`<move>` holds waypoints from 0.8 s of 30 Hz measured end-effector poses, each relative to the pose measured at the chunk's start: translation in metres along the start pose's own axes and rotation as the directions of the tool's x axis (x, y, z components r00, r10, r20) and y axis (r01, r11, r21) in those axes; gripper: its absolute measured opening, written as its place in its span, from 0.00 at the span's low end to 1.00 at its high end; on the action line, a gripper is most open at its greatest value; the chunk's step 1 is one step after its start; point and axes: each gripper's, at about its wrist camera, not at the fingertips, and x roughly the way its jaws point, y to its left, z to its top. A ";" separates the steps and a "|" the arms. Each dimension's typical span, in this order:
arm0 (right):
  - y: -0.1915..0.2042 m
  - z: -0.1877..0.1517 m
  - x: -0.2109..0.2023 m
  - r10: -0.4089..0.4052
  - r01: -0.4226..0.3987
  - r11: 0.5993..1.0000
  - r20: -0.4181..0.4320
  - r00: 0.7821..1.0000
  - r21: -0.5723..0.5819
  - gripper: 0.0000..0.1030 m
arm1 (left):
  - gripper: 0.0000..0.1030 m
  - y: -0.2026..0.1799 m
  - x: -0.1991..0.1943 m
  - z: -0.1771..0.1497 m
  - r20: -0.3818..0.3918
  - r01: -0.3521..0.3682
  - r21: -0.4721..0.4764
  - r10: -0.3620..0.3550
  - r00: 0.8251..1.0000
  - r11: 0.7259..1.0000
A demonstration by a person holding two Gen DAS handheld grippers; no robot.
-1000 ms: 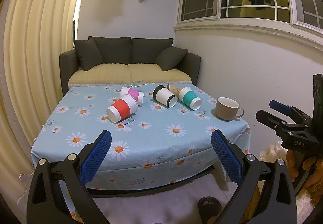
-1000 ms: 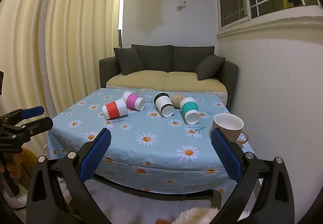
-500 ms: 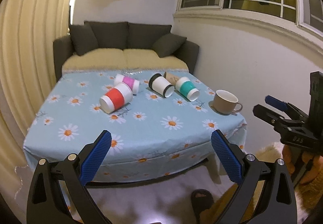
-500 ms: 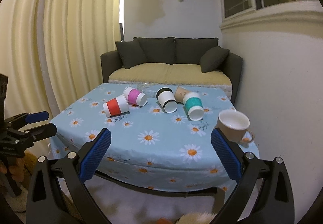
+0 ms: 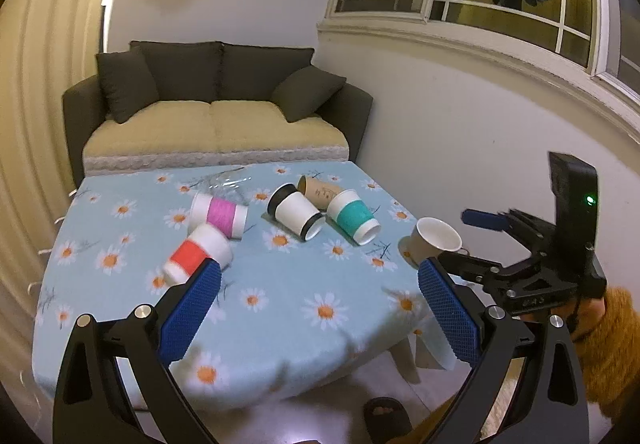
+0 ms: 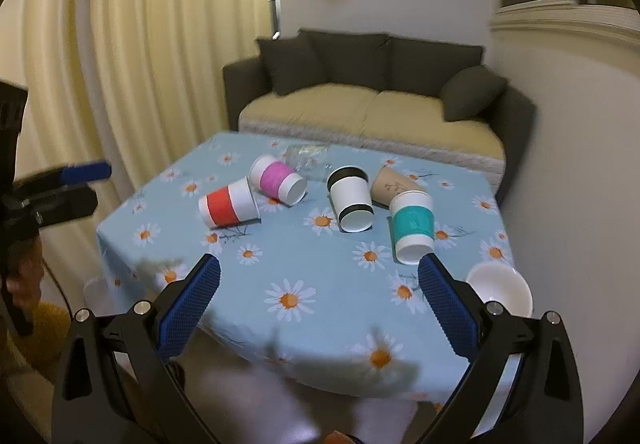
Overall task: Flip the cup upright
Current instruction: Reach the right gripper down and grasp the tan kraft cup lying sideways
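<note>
Several paper cups lie on their sides on the daisy tablecloth: a red-banded cup, a pink-banded cup, a black-banded cup, a brown cup and a teal-banded cup. A beige mug stands upright at the right edge. My left gripper is open and empty over the table's front. My right gripper is open and empty, also short of the cups.
A dark sofa with cream cushions stands right behind the table. A white wall runs along the table's right side. Cream curtains hang on the left. Crumpled clear plastic lies at the table's back.
Both grippers have moved forward and higher, and now look down over the table's front edge. The cups and mug have not moved. Both grippers stay open.
</note>
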 end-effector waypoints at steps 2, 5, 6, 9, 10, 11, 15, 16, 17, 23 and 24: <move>-0.008 0.014 0.012 0.027 -0.029 0.998 -0.030 0.999 -0.050 0.95 | 0.94 0.004 0.016 0.013 -0.029 0.010 0.020 -0.009 1.000 1.000; -0.020 0.038 0.032 0.057 -0.069 0.989 -0.095 0.994 -0.133 0.95 | 0.94 0.010 0.033 0.030 -0.019 0.016 0.054 -0.015 1.000 0.998; -0.024 0.049 0.042 0.061 -0.082 0.980 -0.119 0.991 -0.179 0.95 | 0.94 0.011 0.038 0.034 -0.020 0.025 0.060 -0.024 1.000 0.998; -0.028 0.068 0.065 0.104 -0.162 0.942 -0.203 0.974 -0.293 0.95 | 0.94 0.018 0.061 0.048 -0.034 0.050 0.067 -0.048 0.998 0.997; -0.027 0.071 0.069 0.101 -0.168 0.933 -0.218 0.971 -0.317 0.95 | 0.94 0.020 0.066 0.051 -0.039 0.061 0.064 -0.059 0.998 0.996; -0.029 0.079 0.081 0.104 -0.189 0.918 -0.248 0.963 -0.350 0.95 | 0.94 0.023 0.075 0.054 -0.045 0.073 0.060 -0.071 0.996 0.996; -0.037 0.098 0.116 0.073 -0.213 0.880 -0.323 0.944 -0.424 0.95 | 0.94 0.028 0.101 0.062 -0.075 0.130 0.068 -0.124 0.989 0.989; -0.040 0.101 0.126 0.060 -0.221 0.869 -0.350 0.935 -0.442 0.95 | 0.94 0.030 0.109 0.063 -0.088 0.153 0.063 -0.147 0.985 0.986; -0.042 0.104 0.136 0.047 -0.236 0.854 -0.383 0.922 -0.464 0.95 | 0.94 0.031 0.117 0.064 -0.099 0.173 0.057 -0.166 0.981 0.983; -0.061 0.119 0.205 -0.029 -0.319 0.794 -0.556 0.830 -0.518 0.95 | 0.94 0.035 0.148 0.052 -0.135 0.215 0.065 -0.205 0.969 0.974; -0.064 0.119 0.217 -0.039 -0.337 0.790 -0.590 0.806 -0.512 0.95 | 0.94 0.036 0.151 0.052 -0.137 0.217 0.064 -0.207 0.969 0.974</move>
